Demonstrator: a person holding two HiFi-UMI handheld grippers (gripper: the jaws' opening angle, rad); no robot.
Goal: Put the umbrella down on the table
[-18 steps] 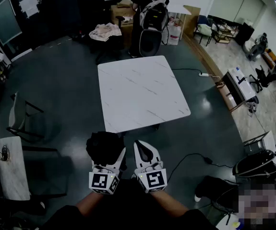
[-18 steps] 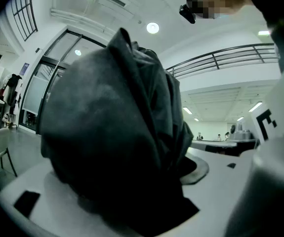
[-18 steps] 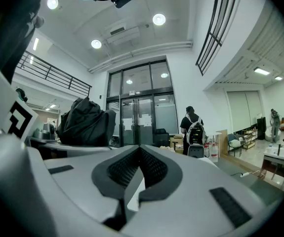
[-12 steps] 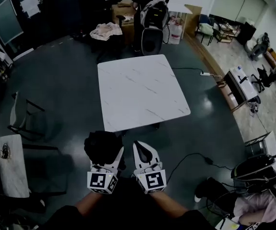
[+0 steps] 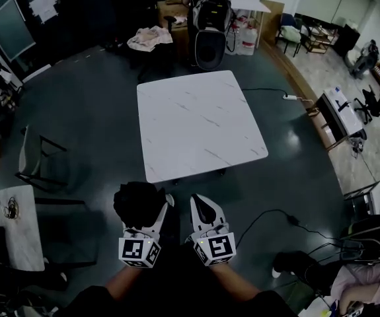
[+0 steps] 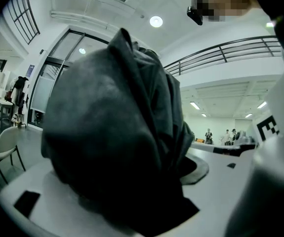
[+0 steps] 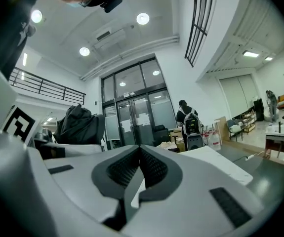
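Note:
A black folded umbrella (image 5: pixel 137 202) is bunched between the jaws of my left gripper (image 5: pixel 142 211), which is shut on it and holds it above the floor. In the left gripper view the dark umbrella fabric (image 6: pixel 117 132) fills most of the picture and hides the jaw tips. My right gripper (image 5: pixel 200 207) is beside it on the right, shut with nothing in it; its ribbed pads (image 7: pixel 151 168) meet. The white marble table (image 5: pixel 196 121) stands a short way ahead of both grippers, and its near edge (image 7: pixel 216 163) shows past the right jaws.
A chair (image 5: pixel 38 160) stands to the left, with a small white table (image 5: pixel 11 233) at the lower left. Beyond the marble table are a backpack (image 5: pixel 209 18) and a person. A cable (image 5: pixel 275 216) runs over the dark floor to the right.
Both grippers stay side by side near the table's front edge, the umbrella still in the left one. The head view has shifted slightly.

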